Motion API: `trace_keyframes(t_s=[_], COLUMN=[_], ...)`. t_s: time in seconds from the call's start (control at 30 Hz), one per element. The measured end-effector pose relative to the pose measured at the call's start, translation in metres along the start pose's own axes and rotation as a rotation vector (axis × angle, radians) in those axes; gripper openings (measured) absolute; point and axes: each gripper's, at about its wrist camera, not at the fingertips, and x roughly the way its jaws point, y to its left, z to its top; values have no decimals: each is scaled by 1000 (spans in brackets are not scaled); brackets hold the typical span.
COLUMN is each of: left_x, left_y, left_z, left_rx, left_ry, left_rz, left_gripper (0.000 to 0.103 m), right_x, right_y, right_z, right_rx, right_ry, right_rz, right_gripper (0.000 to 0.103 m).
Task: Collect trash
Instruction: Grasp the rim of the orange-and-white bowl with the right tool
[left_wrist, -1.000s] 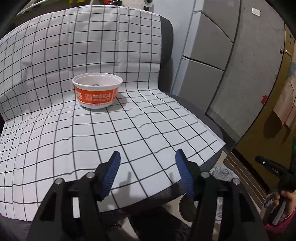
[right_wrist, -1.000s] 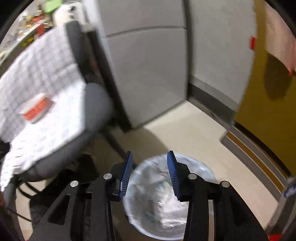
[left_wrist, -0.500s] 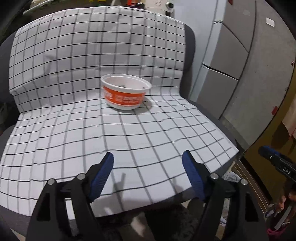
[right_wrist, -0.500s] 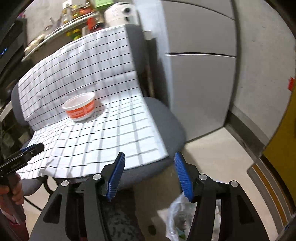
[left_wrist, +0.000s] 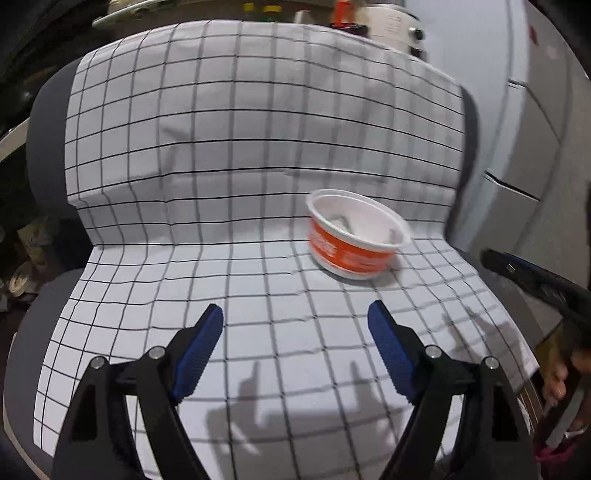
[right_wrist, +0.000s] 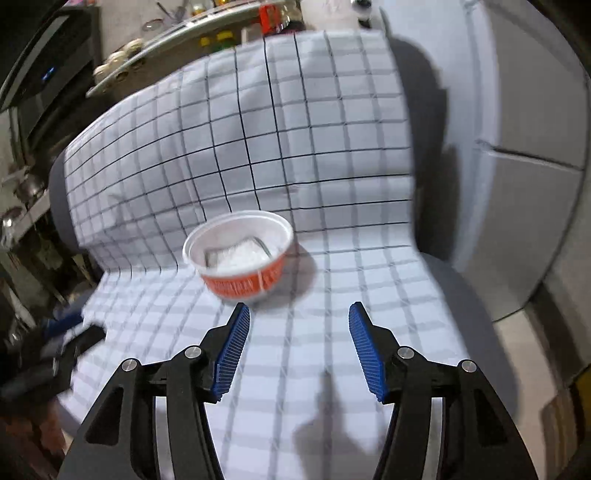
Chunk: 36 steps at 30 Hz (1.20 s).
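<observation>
An orange and white paper bowl (left_wrist: 354, 240) stands upright on a chair seat covered with a white grid-pattern cloth (left_wrist: 258, 280). It also shows in the right wrist view (right_wrist: 242, 254), with something white inside. My left gripper (left_wrist: 297, 325) is open and empty, above the seat, with the bowl ahead and to the right. My right gripper (right_wrist: 299, 325) is open and empty, close to the bowl, which sits just ahead and left of its left finger. The right gripper's tip (left_wrist: 532, 277) shows at the right edge of the left wrist view.
The cloth runs up the grey chair's backrest (right_wrist: 240, 129). Grey cabinet panels (right_wrist: 517, 203) stand to the right of the chair. A cluttered shelf (right_wrist: 166, 40) lies behind it. Dark clutter (left_wrist: 26, 236) sits to the left.
My right gripper swung up from a trash bag on the floor to the chair and now hovers near the bowl. My left gripper turned left, so the bowl shifted right in its view.
</observation>
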Motion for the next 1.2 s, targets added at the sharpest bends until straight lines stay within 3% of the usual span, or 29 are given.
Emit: trace_keyframes(t_s=[0.07,0.23,0.4,0.47,0.57,0.7,0.93,1.03,1.13,1.2], left_x=[10,29,29,24,11,-13,-57,-68,-73,-76], left_y=[8,16,22,21,19,12,-5,-14,-22,-24], left_z=[-1,-11,-19,-22,-27,-36,-52,-57,-60,-61], left_rx=[-18,-20,-38,-41,-45,-36,-2,12,21,28], left_ry=[6,49,61,61,55,36,-16,-29,-22,-26], left_rz=[0,-12,-26,-27,-33,-44,-82,-106,-109,-104], left_gripper=[78,78,78,78,78,78,78,78,78,78], right_x=[30,90,102,95,74,32,-38,-47,-44,-43], right_y=[6,11,12,14,18,22,-7,-26,-36,-36], right_z=[13,24,16,12,4,-12,-64,-79,-82,-79], right_rx=[12,85,165,157,154,124,196,221,211,190], right_ry=[16,105,154,154,142,117,184,209,199,180], right_rz=[4,52,117,111,130,128,251,222,133,87], right_gripper=[42,41,40,22,5,5,5,5,14,34])
